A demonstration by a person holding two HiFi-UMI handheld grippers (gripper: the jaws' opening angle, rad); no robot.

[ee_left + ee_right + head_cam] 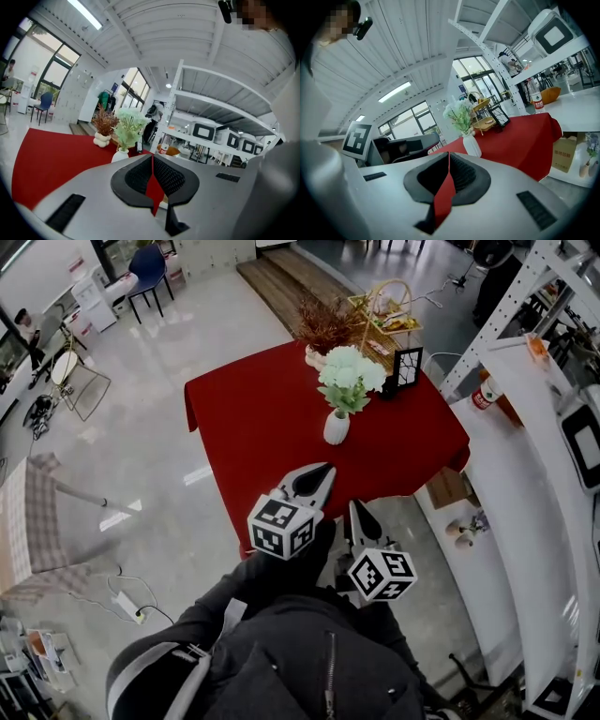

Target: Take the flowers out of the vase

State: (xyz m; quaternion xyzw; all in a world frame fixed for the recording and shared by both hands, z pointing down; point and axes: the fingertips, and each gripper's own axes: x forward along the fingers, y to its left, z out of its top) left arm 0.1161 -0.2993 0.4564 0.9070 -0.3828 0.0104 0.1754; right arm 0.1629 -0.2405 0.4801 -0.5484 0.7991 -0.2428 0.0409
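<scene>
Head view: flowers [349, 376] are sitting in the vase [337, 427], toward the far side of the red table [244, 418]. The left gripper [317, 476] and right gripper [358, 517] are hanging at the near edge, well apart from the vase.

Left gripper view: jaws are pressing together, gripping nothing, with the vase far ahead and slightly left.

Right gripper view: jaws are likewise clenching on nothing, with the vase ahead.

Nothing is getting done yet. Reaching, grasping the stems and lifting out are all remaining.

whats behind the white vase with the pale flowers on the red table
Farther back stand a pot of dried reddish plants, a wicker basket and a black frame. The flowers hide the table right behind the white vase.
</scene>
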